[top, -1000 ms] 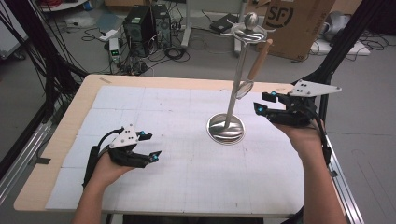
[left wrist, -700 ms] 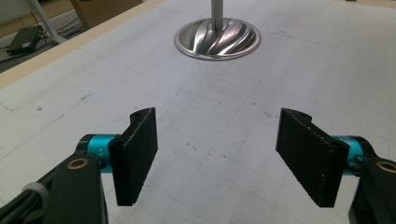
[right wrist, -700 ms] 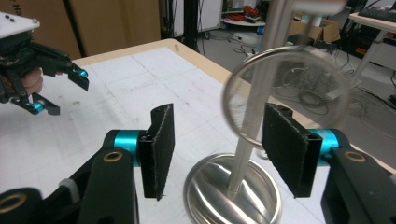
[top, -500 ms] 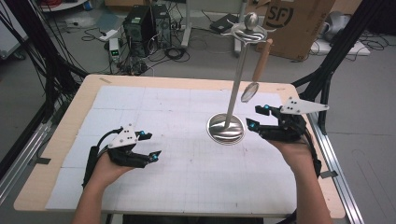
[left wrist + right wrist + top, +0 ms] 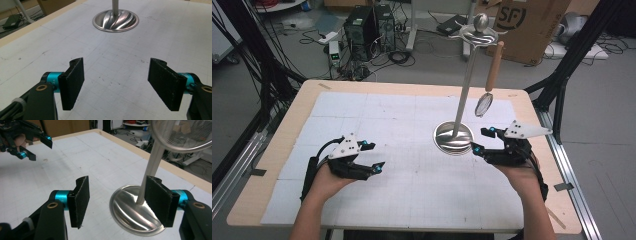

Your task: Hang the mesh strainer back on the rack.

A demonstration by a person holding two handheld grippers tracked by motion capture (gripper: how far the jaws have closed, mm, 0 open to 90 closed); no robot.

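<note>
Steel gleams on the utensil stand, whose round fluted base sits on the white gridded tabletop right of centre. A mesh strainer with a wooden handle hangs from the stand's top hook, its round sieve head dangling beside the pole and above the base.

Just right of the base, the right claw is low over the tabletop with its jaws fairly wide and nothing between the pads; they have just been opening. In the right gripper view the pole rises just in front of one pad and the sieve head hangs above. The left claw rests well apart on the left side, jaws wide and empty.

The hang looks done, so the step in hand is probably a clean retreat. Draw the right claw back toward the person, clear of the pole, so neither pad clips the stand or sets the strainer swinging off its hook.

No bowl, tray or other container is on the tabletop; the strainer's mesh looks empty.
</note>
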